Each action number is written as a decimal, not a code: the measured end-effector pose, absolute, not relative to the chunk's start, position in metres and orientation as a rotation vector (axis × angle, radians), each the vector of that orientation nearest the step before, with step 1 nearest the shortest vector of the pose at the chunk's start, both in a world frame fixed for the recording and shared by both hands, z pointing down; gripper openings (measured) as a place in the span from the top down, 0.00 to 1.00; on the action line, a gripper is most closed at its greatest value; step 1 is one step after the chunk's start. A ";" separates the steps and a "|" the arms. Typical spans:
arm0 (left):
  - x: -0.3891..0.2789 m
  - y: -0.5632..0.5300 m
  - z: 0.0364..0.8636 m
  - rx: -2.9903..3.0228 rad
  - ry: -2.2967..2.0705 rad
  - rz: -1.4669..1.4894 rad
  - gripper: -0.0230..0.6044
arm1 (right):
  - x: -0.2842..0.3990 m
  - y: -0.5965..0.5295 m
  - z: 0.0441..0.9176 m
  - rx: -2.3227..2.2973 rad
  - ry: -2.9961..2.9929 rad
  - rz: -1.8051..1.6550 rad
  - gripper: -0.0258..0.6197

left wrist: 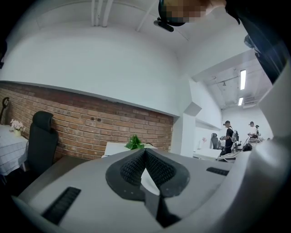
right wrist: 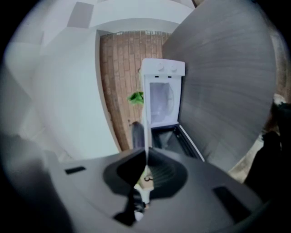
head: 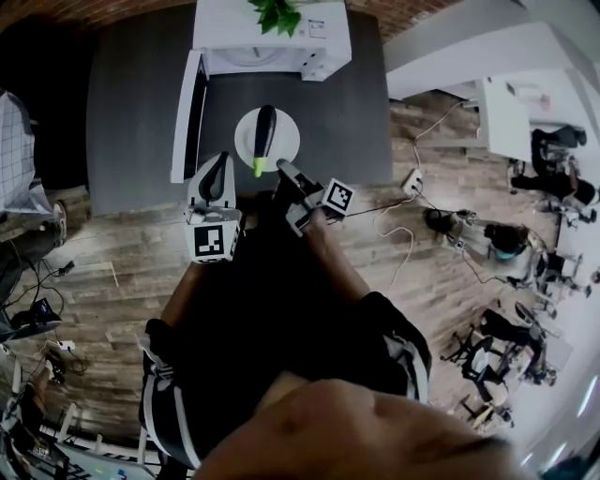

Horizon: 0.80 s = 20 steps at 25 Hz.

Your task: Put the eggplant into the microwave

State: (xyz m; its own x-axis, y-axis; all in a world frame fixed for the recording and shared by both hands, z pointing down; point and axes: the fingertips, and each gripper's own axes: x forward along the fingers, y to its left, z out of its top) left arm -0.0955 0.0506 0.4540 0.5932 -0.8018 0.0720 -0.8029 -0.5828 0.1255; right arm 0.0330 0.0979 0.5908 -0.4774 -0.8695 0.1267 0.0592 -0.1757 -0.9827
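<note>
A dark purple eggplant point(head: 265, 131) with a green stem lies on a white plate point(head: 286, 141) over the dark grey table point(head: 141, 112). My right gripper point(head: 281, 169) is shut on the plate's near rim. In the right gripper view, rolled on its side, the plate point(right wrist: 146, 127) rises edge-on from the jaws point(right wrist: 146, 152) with the eggplant point(right wrist: 137, 134) beside it. Beyond stands the white microwave point(head: 272, 37), its door point(head: 187, 117) swung open; its cavity point(right wrist: 161, 95) is bare. My left gripper point(head: 220, 159), pads meeting point(left wrist: 144, 152), is shut on nothing just left of the plate.
A green plant point(head: 278, 14) sits on top of the microwave. A brick wall point(left wrist: 91, 125) and a black chair point(left wrist: 41, 141) lie behind the table. Cables and a power strip point(head: 412, 180) lie on the wood floor; a white desk point(head: 506, 117) and people stand at the right.
</note>
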 end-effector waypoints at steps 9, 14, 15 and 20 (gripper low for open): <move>-0.077 0.021 0.459 2.588 -1.522 0.024 0.91 | 0.056 0.050 0.598 -0.906 1.507 -1.824 0.90; -0.059 0.010 0.463 2.491 -1.651 -0.015 0.91 | 0.074 0.026 0.611 -0.861 1.571 -1.902 0.90; -0.056 0.007 0.464 2.473 -1.676 -0.013 0.91 | 0.078 0.020 0.614 -0.850 1.584 -1.915 0.90; -0.037 -0.004 0.456 2.423 -1.781 -0.009 0.91 | 0.097 -0.002 0.632 -0.827 1.653 -1.972 0.90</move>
